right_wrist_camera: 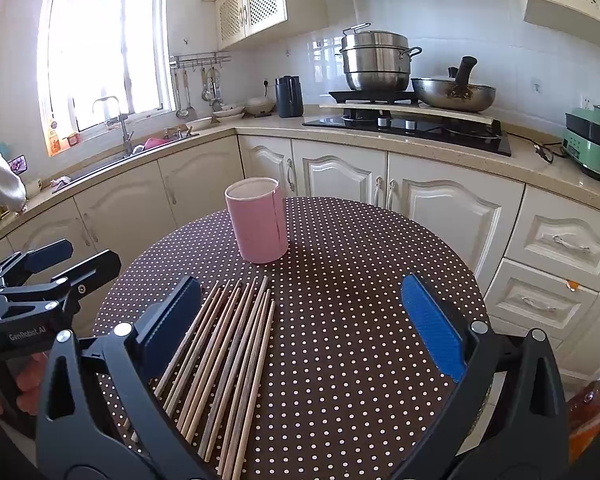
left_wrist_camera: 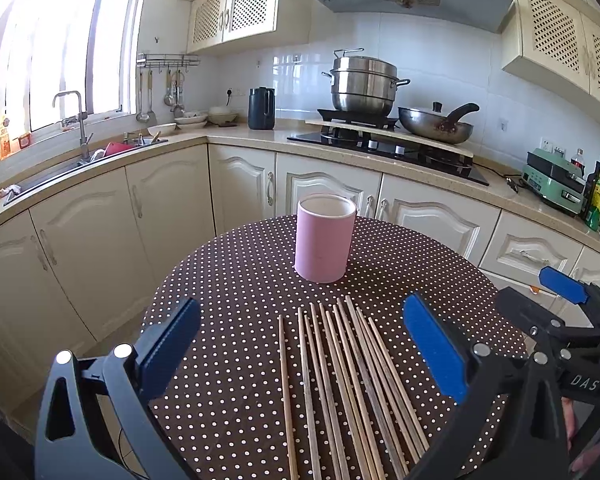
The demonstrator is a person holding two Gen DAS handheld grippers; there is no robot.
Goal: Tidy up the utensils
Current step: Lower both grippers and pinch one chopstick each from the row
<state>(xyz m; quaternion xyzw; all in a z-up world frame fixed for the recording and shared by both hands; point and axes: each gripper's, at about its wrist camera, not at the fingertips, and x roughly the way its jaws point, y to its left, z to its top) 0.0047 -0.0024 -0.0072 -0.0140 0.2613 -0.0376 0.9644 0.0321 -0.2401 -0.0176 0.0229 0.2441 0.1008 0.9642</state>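
Chopsticks (left_wrist_camera: 340, 392), wooden, fanned side by side on the polka-dot table (left_wrist_camera: 236, 280), lying between and just below the spread fingers of the left gripper (left_wrist_camera: 300, 356). Jaws wide apart, blue pads bare, gripping nothing. Straight ahead of that claw, past the chopstick tips and apart from them: pink cylindrical holder (left_wrist_camera: 325, 239), upright, mouth open. Right gripper (right_wrist_camera: 300, 330) likewise released, fingers splayed above the cloth; same chopsticks (right_wrist_camera: 228, 364) against its left pad side, holder (right_wrist_camera: 258, 220) ahead and slightly left. Off to its left, the other claw, held by a hand (right_wrist_camera: 28, 384).
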